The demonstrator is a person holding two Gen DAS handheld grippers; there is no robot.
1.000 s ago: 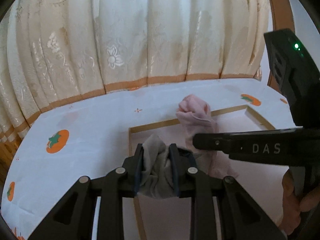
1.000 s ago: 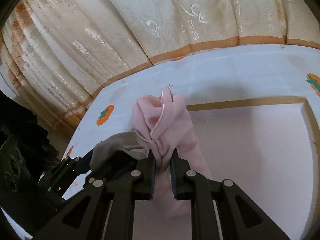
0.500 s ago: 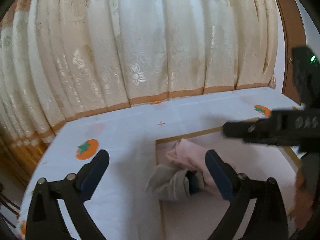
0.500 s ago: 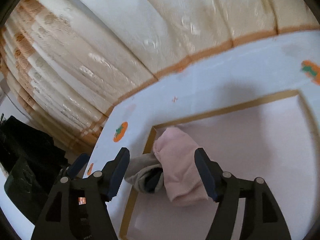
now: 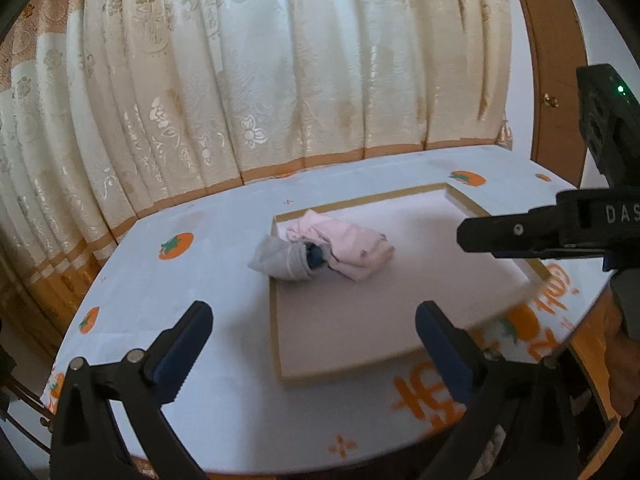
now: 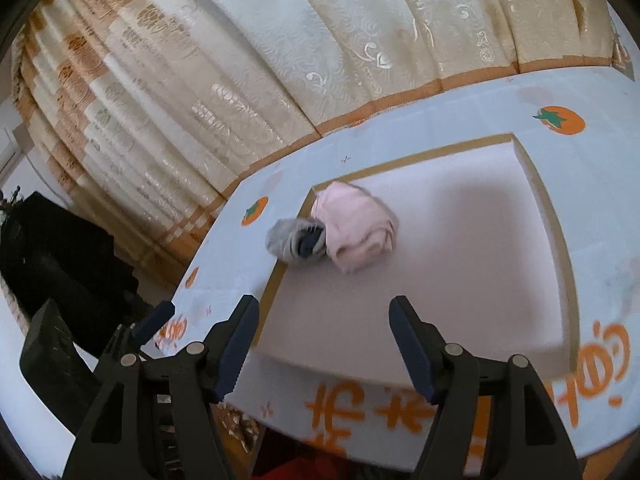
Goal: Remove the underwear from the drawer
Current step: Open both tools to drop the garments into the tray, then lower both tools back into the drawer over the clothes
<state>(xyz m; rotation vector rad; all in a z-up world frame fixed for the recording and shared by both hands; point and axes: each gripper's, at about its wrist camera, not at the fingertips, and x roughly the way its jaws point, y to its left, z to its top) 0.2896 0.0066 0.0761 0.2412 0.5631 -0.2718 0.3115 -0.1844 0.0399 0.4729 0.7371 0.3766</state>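
Left gripper (image 5: 312, 338) stands wide apart, blue pads spread to the limit, nothing between them; its jaws have just been opening. It hangs over the near left part of the table (image 5: 192, 280), with only white cloth showing in the gap. Right gripper (image 6: 324, 346) is parted too, a little narrower, and empty, its jaws having likewise just come apart. It hovers above the near edge of the drawer (image 6: 460, 300), the shallow pale tray with the gold-brown rim that lies flat on the table. In the left wrist view the right gripper's black finger reaches in from the right side, above the drawer's right rim, with the person's hand (image 5: 624, 364) below it at the frame's edge.

Out ahead, the clothes. The pink underwear (image 5: 352, 248) lies bunched inside the drawer, up by its far left corner. Touching it on the left is the grey underwear (image 5: 280, 258), rolled up with something dark blue tucked in its fold; this one straddles the drawer's left rim, partly in and partly spilling onto the table. Both pieces lie loose, well clear of either claw.

The tablecloth carries orange persimmon prints (image 5: 176, 246) and orange lettering along the near edge. Behind the far edge hangs a cream curtain (image 5: 280, 80) with an orange band at its hem.
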